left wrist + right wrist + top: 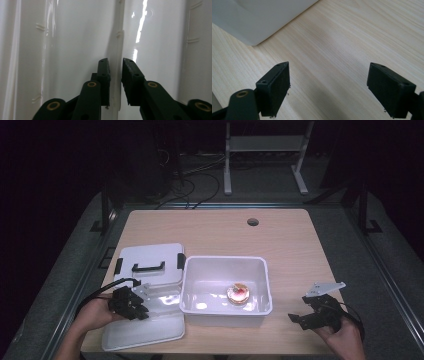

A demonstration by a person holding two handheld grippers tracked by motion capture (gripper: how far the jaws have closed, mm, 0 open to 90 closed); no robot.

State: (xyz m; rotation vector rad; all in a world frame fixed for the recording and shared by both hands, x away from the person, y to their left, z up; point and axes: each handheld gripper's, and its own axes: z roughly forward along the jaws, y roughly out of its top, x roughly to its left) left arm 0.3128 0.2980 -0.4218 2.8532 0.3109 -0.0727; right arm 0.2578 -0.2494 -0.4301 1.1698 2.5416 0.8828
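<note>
Near edge: left tool [142, 307] pinching thin ridge of flat white lid [150, 330] (jaws nearly pressed together, ridge between them). Right tool [298, 318] spread wide over bare counter [290, 245], right of white bin [200, 265]. Inside bin: small round pastry [238, 293]. Farther: second lid [150, 255] with black handle.

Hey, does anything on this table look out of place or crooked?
Nothing is spilled or broken. One lid lies loose beside the open white bin, with the left gripper closed on its rim. A small tart sits alone in the bin.
</note>
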